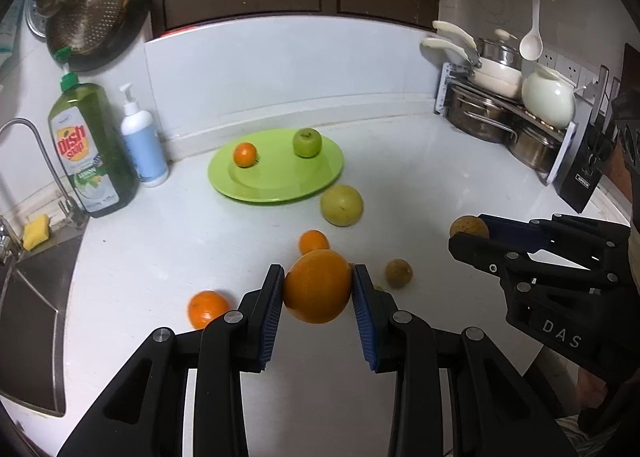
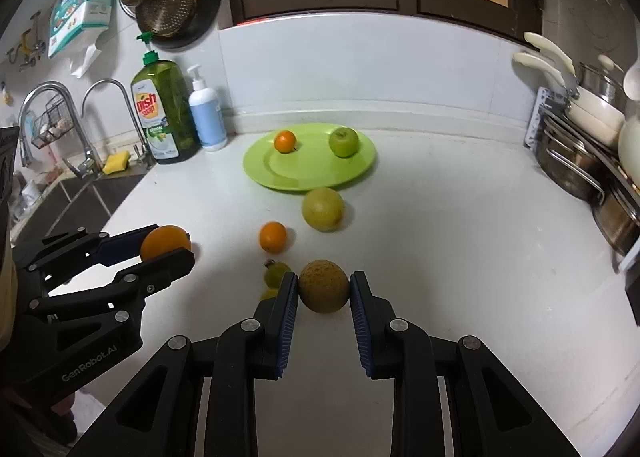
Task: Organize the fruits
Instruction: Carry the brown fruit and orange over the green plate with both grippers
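Orange [image 1: 317,286] sits clamped in left tongs [image 1: 318,285]; right tongs [image 2: 324,286] clamp brown fruit [image 2: 324,286].

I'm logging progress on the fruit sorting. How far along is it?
Done: a small orange and a green apple sit on the green plate. In hand: left gripper holds a large orange, right gripper a brownish fruit. Left: a yellow-green fruit, another orange and smaller fruits on the counter.

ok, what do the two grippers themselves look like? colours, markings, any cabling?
Both are matte black linkage frames with silver pivot pins and ribbed blue pads lining the fingers. The left gripper carries grey "GenRobot.AI" lettering on its body in the right wrist view; the right gripper shows "DAS" in the left wrist view. No cables visible.
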Demonstrator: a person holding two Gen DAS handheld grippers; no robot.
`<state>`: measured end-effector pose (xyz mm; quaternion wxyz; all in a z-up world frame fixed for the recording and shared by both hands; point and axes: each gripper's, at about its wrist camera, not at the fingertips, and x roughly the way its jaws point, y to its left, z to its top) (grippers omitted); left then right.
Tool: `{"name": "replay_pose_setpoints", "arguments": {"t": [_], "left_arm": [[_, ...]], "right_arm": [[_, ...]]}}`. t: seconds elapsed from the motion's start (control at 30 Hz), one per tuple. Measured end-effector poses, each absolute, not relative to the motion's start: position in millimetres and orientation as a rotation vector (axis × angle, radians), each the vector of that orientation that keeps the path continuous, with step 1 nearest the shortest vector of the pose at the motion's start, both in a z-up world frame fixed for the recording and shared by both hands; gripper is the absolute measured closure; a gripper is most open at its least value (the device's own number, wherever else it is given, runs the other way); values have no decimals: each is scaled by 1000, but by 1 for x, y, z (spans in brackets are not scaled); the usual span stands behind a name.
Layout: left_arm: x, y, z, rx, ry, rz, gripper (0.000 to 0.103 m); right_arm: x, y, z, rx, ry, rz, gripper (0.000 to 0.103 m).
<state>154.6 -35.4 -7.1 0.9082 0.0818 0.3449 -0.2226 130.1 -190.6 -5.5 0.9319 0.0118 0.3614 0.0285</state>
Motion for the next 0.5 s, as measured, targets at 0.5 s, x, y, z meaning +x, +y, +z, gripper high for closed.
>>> {"name": "replay_pose_setpoints", "arguments": {"t": [0.5], "left_arm": [[174, -6, 17, 160, 664, -441, 69]], "right_arm": [[150, -159, 13, 42, 680, 100, 75]]}}
